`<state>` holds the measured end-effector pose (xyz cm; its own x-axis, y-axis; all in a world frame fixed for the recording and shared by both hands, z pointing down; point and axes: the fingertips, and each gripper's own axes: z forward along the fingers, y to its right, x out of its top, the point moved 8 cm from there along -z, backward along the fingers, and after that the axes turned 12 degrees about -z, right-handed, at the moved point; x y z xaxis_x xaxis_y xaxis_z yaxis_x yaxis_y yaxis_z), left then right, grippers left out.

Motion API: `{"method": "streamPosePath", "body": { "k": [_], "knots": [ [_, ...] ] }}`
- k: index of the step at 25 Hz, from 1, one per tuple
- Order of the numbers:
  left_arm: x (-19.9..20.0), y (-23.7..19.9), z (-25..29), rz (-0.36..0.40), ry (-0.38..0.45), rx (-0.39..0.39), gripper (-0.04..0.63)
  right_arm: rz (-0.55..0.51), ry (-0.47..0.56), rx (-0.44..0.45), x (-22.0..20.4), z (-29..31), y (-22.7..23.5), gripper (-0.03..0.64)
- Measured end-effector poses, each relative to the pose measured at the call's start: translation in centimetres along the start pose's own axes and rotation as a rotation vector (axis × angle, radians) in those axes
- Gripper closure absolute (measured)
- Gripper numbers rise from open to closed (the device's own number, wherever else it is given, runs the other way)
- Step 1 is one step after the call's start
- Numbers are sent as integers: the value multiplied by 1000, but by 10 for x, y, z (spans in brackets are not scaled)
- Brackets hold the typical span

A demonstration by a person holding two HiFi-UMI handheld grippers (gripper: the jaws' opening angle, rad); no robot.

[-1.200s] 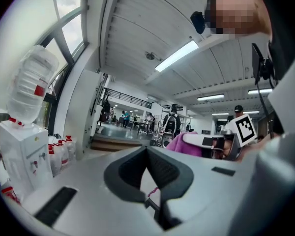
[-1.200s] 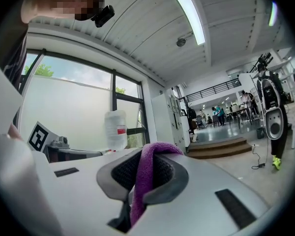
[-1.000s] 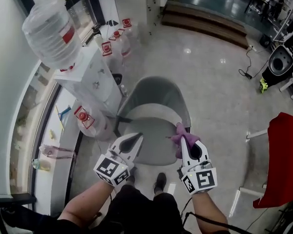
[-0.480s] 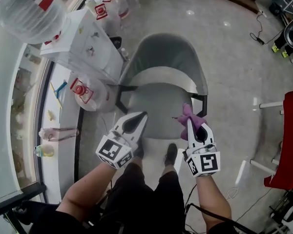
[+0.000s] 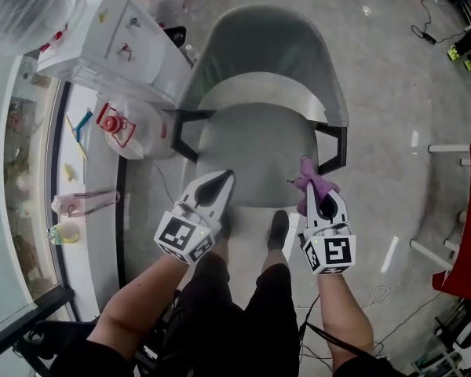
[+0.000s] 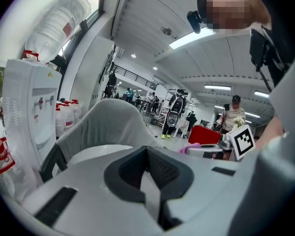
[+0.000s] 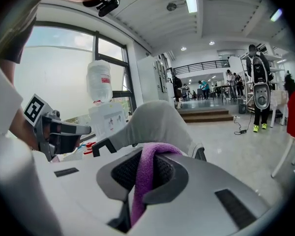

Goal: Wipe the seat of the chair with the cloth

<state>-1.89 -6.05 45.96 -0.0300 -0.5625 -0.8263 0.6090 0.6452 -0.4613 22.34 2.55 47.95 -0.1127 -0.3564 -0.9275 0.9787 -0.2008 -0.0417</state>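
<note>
A grey chair (image 5: 255, 144) with a curved backrest stands right in front of me; its seat fills the middle of the head view. My right gripper (image 5: 317, 188) hangs over the seat's front right corner, shut on a purple cloth (image 5: 312, 181). That cloth (image 7: 146, 176) runs up between the jaws in the right gripper view. My left gripper (image 5: 222, 181) is over the seat's front left edge, shut with nothing in it (image 6: 148, 167). The chair's backrest (image 6: 105, 124) rises ahead of the left gripper, and the backrest (image 7: 155, 119) also shows ahead of the right one.
A white water dispenser (image 5: 118, 42) stands left of the chair, with water bottles (image 5: 122, 124) on the floor beside it. A red chair (image 5: 467, 234) is at the right edge. My shoes (image 5: 278, 230) stand at the seat's front. A cable (image 5: 436, 34) lies far right.
The head view has tilted down and closer, so the chair now sits nearer and more central. Both grippers stay at the seat's front edge, the right still holding the cloth.
</note>
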Motion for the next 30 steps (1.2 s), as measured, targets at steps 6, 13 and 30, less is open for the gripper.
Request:
{"method": "streamPosePath", "body": {
  "k": [6, 13, 30],
  "knots": [
    [-43, -16, 13, -18, -39, 9, 588, -9, -72, -8, -52, 13, 6, 600],
    [-77, -32, 28, -20, -57, 42, 588, -16, -163, -26, -109, 33, 9, 600],
    [-114, -64, 43, -50, -111, 92, 588, 58, -388, -17, -204, 74, -1, 600]
  ]
}}
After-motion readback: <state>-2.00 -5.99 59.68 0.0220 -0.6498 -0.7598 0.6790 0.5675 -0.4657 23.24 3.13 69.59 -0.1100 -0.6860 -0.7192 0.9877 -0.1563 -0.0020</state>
